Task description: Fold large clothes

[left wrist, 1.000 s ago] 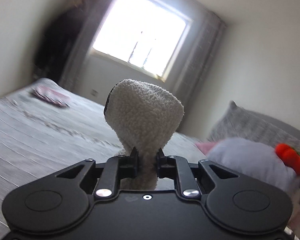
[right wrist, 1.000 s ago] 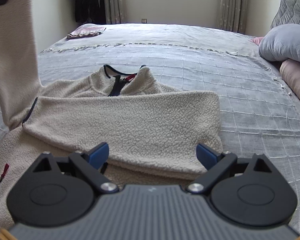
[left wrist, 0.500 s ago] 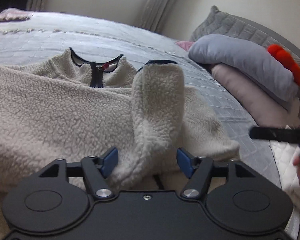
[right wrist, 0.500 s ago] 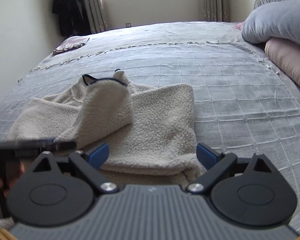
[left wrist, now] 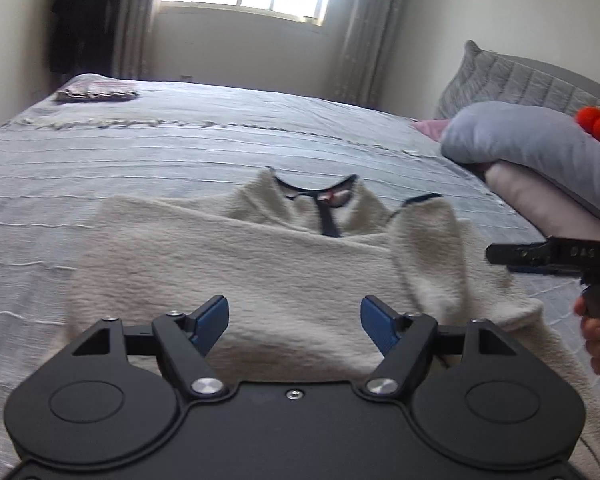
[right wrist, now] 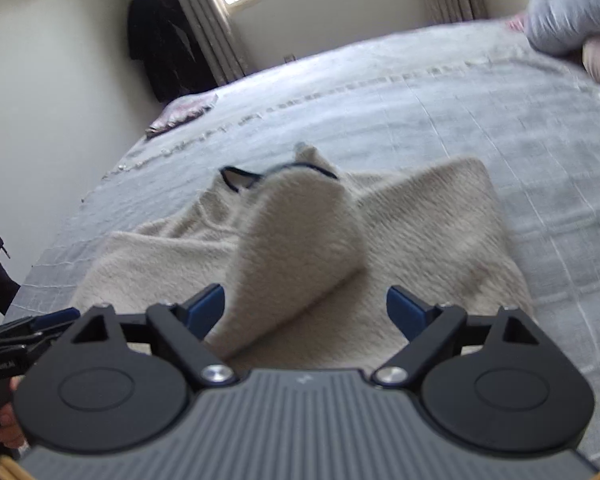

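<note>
1. Your cream fleece pullover with dark-trimmed collar (left wrist: 260, 264) lies on the grey quilted bedspread (left wrist: 140, 152), sleeve (right wrist: 300, 240) folded across its body.
2. Your left gripper (left wrist: 294, 320) and right gripper (right wrist: 304, 312) both hover spread apart, holding nothing.

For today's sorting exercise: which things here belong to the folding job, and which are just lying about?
Job: cream fleece pullover, its folded-over sleeve, left gripper, right gripper, grey bedspread.

Lying about: grey pillow, folded pink cloth, dark hanging coat.
</note>
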Tool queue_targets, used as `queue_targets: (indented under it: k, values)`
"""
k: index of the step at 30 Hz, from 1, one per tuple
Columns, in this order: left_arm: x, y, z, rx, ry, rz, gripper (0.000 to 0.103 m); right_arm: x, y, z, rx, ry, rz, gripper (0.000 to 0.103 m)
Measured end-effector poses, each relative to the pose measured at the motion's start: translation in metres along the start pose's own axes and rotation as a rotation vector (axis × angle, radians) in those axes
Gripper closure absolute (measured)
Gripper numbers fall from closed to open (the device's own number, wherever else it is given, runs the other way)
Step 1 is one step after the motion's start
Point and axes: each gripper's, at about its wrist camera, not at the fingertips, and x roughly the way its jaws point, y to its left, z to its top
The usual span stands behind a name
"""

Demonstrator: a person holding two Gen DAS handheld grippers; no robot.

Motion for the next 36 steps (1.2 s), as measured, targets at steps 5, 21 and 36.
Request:
queue_targets:
  k: [5,21,36]
  values:
    - [0.006,0.030,-0.007,-0.038,0.015,0.068,0.031,0.009,0.048,0.017,-0.144,-0.042,0.029,0.039]
    - [0.020,0.050,-0.031,-0.040,0.085,0.102,0.031,0.070,0.059,-0.021,-0.347,0.179,-0.198,0.057]
    - [-0.009,0.045,-0.044,0.027,0.133,0.097,0.031,-0.041,-0.023,-0.062,-0.192,0.211,-0.154,0.030]
